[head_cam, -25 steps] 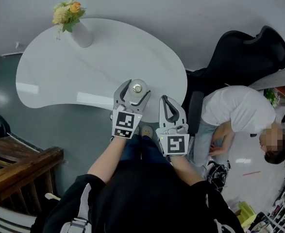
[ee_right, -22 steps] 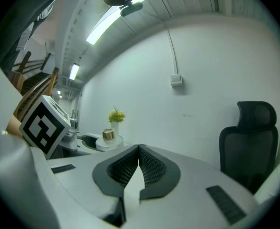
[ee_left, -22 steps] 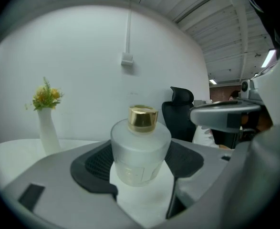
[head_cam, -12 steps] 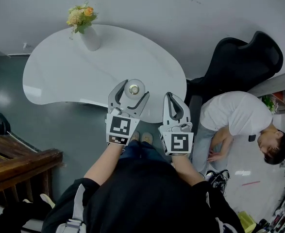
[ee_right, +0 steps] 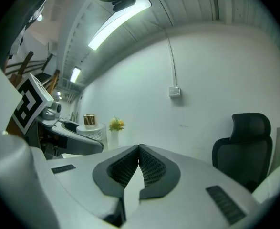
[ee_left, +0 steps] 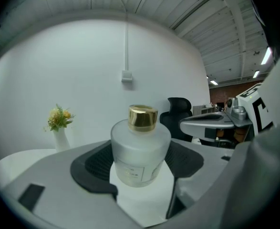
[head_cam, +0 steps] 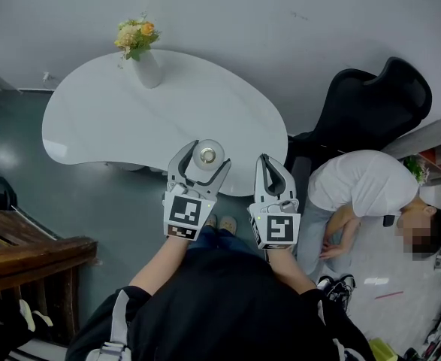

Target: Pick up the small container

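Note:
The small container (head_cam: 208, 154) is a frosted glass bottle with a gold cap, near the front edge of the white table (head_cam: 107, 122). My left gripper (head_cam: 209, 156) is shut on it, one jaw on each side of its body. In the left gripper view the bottle (ee_left: 140, 149) stands upright between the dark pads (ee_left: 94, 163) of the left gripper (ee_left: 140, 168). My right gripper (head_cam: 271, 165) hovers just right of it at the table's edge, shut and holding nothing; its pads (ee_right: 149, 163) meet at the tips. The right gripper view also catches the bottle (ee_right: 90, 124) at far left.
A white vase of flowers (head_cam: 146, 68) stands at the table's far side. A black office chair (head_cam: 370, 107) is to the right, with a seated person in a white shirt (head_cam: 363, 183) beside it. Wooden steps (head_cam: 25, 250) lie at lower left.
The head view has drifted, so the table sits lower and more to the right in frame. The bottle stays between the left jaws throughout. Both grippers keep their spacing.

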